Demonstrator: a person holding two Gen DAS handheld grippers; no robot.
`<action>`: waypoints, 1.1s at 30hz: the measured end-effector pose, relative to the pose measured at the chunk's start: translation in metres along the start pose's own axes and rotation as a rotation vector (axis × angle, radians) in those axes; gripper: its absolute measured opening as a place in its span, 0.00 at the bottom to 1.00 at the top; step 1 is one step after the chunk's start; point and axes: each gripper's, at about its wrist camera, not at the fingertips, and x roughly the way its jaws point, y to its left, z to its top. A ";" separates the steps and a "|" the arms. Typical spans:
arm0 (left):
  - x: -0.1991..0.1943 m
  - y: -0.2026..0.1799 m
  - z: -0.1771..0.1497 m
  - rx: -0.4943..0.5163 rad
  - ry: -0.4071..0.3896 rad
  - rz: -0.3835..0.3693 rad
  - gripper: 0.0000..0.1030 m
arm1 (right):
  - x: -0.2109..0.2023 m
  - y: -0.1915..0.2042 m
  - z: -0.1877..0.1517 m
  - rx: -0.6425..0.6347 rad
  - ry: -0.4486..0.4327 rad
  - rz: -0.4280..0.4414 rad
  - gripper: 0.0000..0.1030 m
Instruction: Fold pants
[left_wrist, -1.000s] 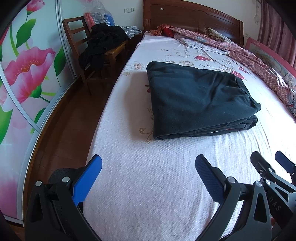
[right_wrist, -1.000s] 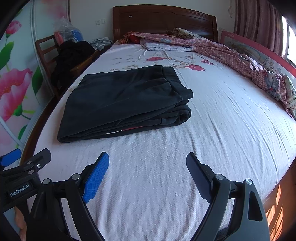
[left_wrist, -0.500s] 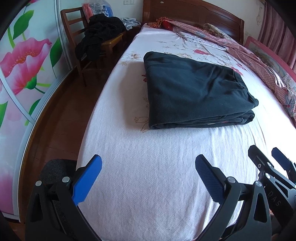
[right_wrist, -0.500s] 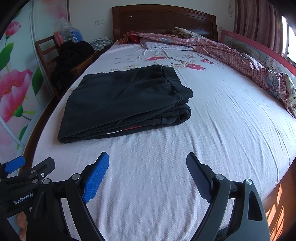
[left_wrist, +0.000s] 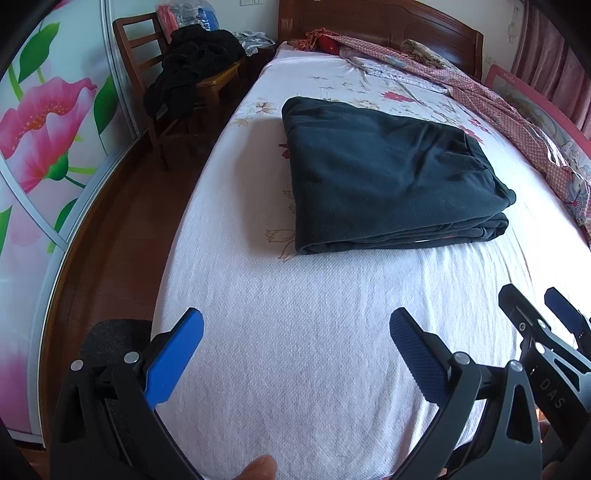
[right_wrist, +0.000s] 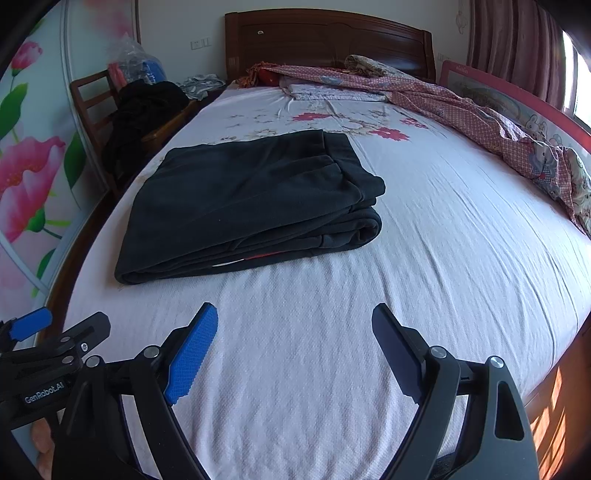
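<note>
Most of both views is taken up by a bed (right_wrist: 443, 258) covered with a pale sheet printed with flowers and backed by a dark wooden headboard (right_wrist: 325, 37). A reddish patterned quilt (right_wrist: 480, 122) is bunched along the far side and the head of the bed. A wardrobe door (left_wrist: 44, 140) painted with large pink flowers is seen on the left beyond the wooden floor. A wooden chair (left_wrist: 147, 62) is stood beside the bed near its head, and dark clothes (left_wrist: 192, 62) are heaped on it.

The dark pants (right_wrist: 243, 199) are laid folded into a flat, layered rectangle on the sheet, toward the side of the bed nearer the chair, with the stacked edges turned toward the cameras. Nothing is touching them.

The left tool (left_wrist: 295, 354) is held over bare sheet short of the pants, its blue pads spread wide apart with nothing between them. The right tool (right_wrist: 295, 347) is held just beside it in the same way, released and empty. A fingertip (left_wrist: 258, 467) is seen at the bottom edge of the left wrist view.
</note>
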 end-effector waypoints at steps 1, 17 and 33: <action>-0.001 0.000 0.000 0.005 -0.002 -0.007 0.98 | 0.000 0.000 0.000 -0.001 0.001 0.000 0.82; -0.013 -0.011 -0.002 0.062 -0.042 -0.004 0.98 | 0.001 0.003 -0.001 -0.014 0.009 0.002 0.82; 0.015 -0.002 -0.006 -0.003 0.063 -0.076 0.98 | 0.007 -0.017 -0.003 0.027 0.021 -0.042 0.82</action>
